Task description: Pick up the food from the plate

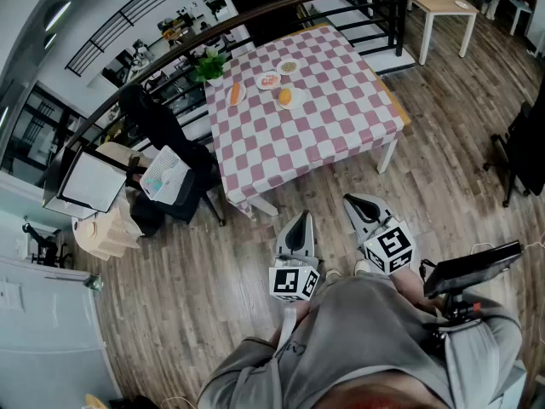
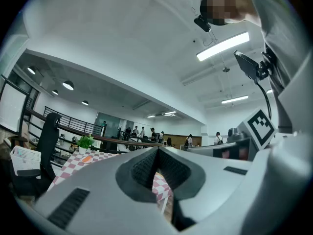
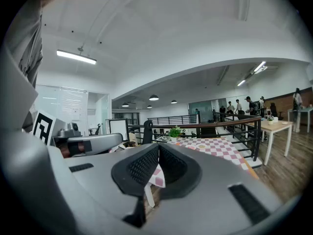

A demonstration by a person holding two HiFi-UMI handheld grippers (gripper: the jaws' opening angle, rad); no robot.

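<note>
A table with a pink-and-white checked cloth point(image 1: 298, 118) stands a few steps ahead of me. On its far side are several small plates: one holds a carrot point(image 1: 236, 93), one an orange piece of food point(image 1: 285, 97), and two others point(image 1: 268, 80) hold flat food. Both grippers hang low in front of my body, well short of the table. My left gripper point(image 1: 301, 216) is shut and empty, its jaws meeting point(image 2: 157, 152). My right gripper point(image 1: 350, 198) is also shut with nothing in it point(image 3: 157, 149). The table point(image 3: 215, 146) shows beyond the jaws.
A potted plant point(image 1: 209, 65) stands at the table's far left corner. A black office chair point(image 1: 157, 130) with a paper-filled basket point(image 1: 166, 175) is left of the table. A curved railing point(image 1: 255, 20) runs behind it. Another black chair point(image 1: 521, 143) is at right. Wooden floor lies between me and the table.
</note>
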